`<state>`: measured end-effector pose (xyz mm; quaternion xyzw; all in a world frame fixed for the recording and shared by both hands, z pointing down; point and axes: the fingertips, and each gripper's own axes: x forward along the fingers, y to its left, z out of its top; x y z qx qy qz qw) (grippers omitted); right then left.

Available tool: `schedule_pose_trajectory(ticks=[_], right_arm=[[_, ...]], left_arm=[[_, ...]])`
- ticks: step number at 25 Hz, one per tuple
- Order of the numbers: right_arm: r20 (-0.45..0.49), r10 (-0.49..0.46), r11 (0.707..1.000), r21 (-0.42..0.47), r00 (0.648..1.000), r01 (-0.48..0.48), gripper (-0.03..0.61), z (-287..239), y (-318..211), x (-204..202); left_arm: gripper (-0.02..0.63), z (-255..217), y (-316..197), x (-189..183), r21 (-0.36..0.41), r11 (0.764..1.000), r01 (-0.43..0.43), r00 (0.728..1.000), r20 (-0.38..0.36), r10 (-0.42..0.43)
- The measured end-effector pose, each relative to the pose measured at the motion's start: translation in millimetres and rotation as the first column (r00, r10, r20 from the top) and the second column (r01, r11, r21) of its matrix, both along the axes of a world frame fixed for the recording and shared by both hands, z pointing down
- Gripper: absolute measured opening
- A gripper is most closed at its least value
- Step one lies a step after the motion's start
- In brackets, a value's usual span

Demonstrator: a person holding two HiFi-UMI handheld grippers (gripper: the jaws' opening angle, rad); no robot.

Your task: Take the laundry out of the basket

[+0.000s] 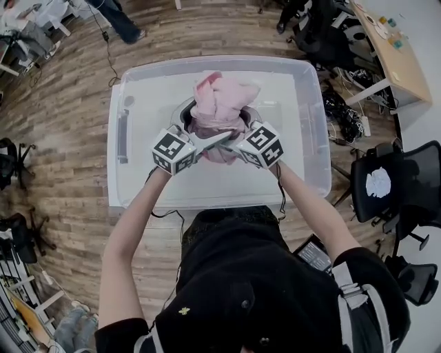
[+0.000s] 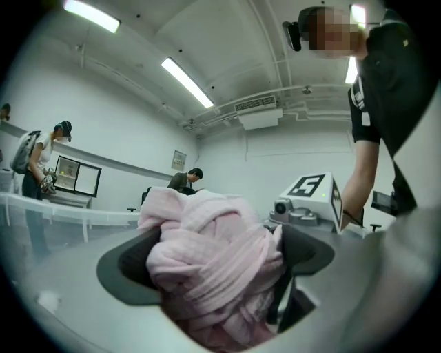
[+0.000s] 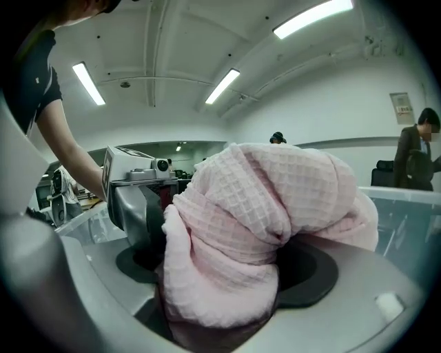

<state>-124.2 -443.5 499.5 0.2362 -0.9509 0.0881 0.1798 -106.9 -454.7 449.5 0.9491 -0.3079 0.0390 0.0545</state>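
Note:
A bundled pink waffle-weave cloth (image 1: 219, 103) hangs above the clear plastic basket (image 1: 313, 138), which stands on the wooden floor. My left gripper (image 1: 195, 129) is shut on the bundle's left side and my right gripper (image 1: 242, 131) is shut on its right side, their marker cubes close together below it. In the left gripper view the pink cloth (image 2: 213, 255) fills the gap between the dark fingers (image 2: 127, 269), with the right gripper's body (image 2: 310, 200) just behind. In the right gripper view the cloth (image 3: 269, 200) bulges over the jaws, pressed against the left gripper (image 3: 138, 200).
The basket looks bare inside below the bundle. Black office chairs (image 1: 393, 186) stand to the right, and a desk (image 1: 393, 55) with cables is at the top right. A person's legs (image 1: 120, 21) show at the top left. Other people stand in the background of the gripper views.

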Motion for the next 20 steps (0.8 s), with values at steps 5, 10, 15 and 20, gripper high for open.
schedule_pose_trajectory(ticks=[5,10,15,20], right_arm=[[-0.002,0.028,0.996,0.090,1.000,-0.027,0.471,-32,6,3],[-0.008,0.038,0.985,0.167,0.999,-0.037,0.469,-61,17,1],[-0.011,0.042,0.977,0.208,0.999,-0.038,0.469,-83,29,-2],[0.011,0.059,0.971,0.231,0.998,-0.060,0.469,-101,41,-2]], left_arm=[[0.528,-33,11,4,0.089,0.996,-0.021,1.000,0.017,0.019],[0.526,-64,27,1,0.172,0.985,-0.026,1.000,0.010,0.024],[0.526,-85,41,-2,0.210,0.977,-0.024,1.000,0.004,0.024],[0.526,-103,54,-1,0.236,0.971,-0.042,0.999,0.021,0.038]])
